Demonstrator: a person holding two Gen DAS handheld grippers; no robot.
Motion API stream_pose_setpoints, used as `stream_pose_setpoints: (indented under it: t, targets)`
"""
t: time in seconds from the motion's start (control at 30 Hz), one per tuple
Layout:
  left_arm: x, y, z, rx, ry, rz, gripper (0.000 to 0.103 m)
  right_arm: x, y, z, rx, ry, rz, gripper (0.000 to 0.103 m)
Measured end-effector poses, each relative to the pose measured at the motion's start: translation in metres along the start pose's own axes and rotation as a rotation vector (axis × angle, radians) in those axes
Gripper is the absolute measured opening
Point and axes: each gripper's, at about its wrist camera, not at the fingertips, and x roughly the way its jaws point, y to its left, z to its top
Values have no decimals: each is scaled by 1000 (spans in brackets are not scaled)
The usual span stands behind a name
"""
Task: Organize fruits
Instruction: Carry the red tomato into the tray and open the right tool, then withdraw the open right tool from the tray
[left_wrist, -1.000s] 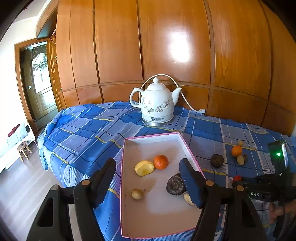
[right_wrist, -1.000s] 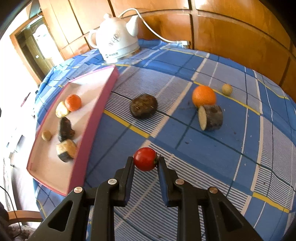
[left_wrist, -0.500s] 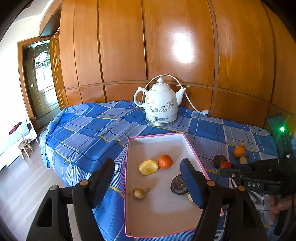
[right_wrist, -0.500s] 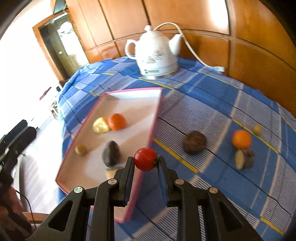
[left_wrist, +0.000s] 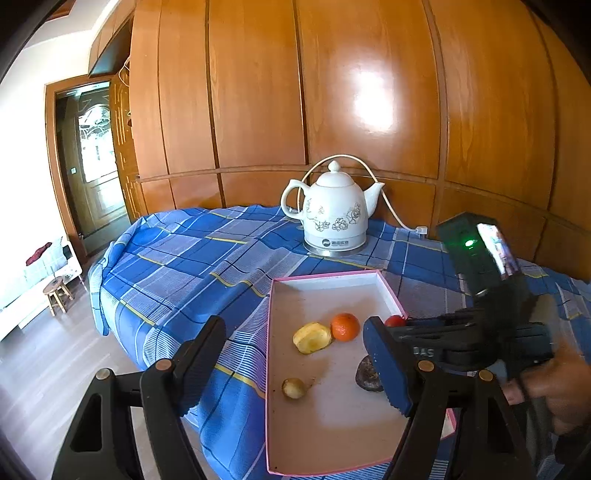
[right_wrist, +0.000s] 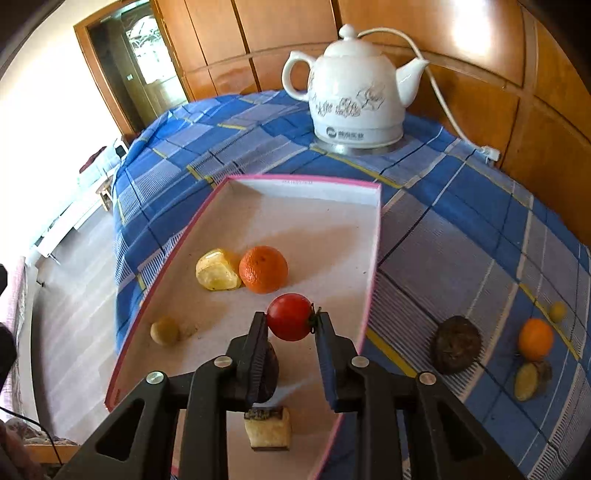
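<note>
Right hand-held gripper (right_wrist: 290, 326): pinches a small red tomato (right_wrist: 290, 316) between its two fingertips, held over the near right part of the pink-rimmed tray (right_wrist: 306, 181).
Left hand-held gripper (left_wrist: 295, 360): fingers spread wide with nothing between them, hovering at the tray's near left edge.
Only in the left wrist view: the right hand-held gripper's body reaching in from the right, a green light (left_wrist: 469, 243) on its top, the holder's hand (left_wrist: 554, 391) behind it; the tomato shows as a red sliver at the tray's right rim.
Only in the right wrist view: fruit lying outside the tray, to the right of that hand-held gripper on the blue checked cloth (right_wrist: 461, 240): a dark round fruit (right_wrist: 456, 349), a loose orange (right_wrist: 535, 339), a cut piece (right_wrist: 528, 380) just below it, a small yellow-green ball (right_wrist: 557, 312) beyond it.
Tray contents: an orange (right_wrist: 263, 269) touching a yellow fruit piece (right_wrist: 216, 275), both ahead of the tomato; a small tan fruit (right_wrist: 165, 331) to the left; a dark fruit (right_wrist: 271, 373) under the left finger; a cut chunk (right_wrist: 267, 428) nearest the camera.
Beyond the tray: a white teapot (right_wrist: 356, 88), its cord running off to the right, against the wooden wall panels (left_wrist: 258, 92).
</note>
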Motion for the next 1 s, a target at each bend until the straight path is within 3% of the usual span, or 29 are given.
stream_pose_setpoints:
  t: [0.3, 0.43, 1.0]
  targets:
    - [0, 2, -3, -1, -1, 1, 77, -7, -4, -12, 21, -12, 4, 31]
    - [-1, 0, -3, -7, 1, -9, 83, -20, -9, -21, 44, -32, 12, 31]
    - [5, -23, -11, 39, 51, -62, 83, -72, -46, -62, 76, -82, -64, 33]
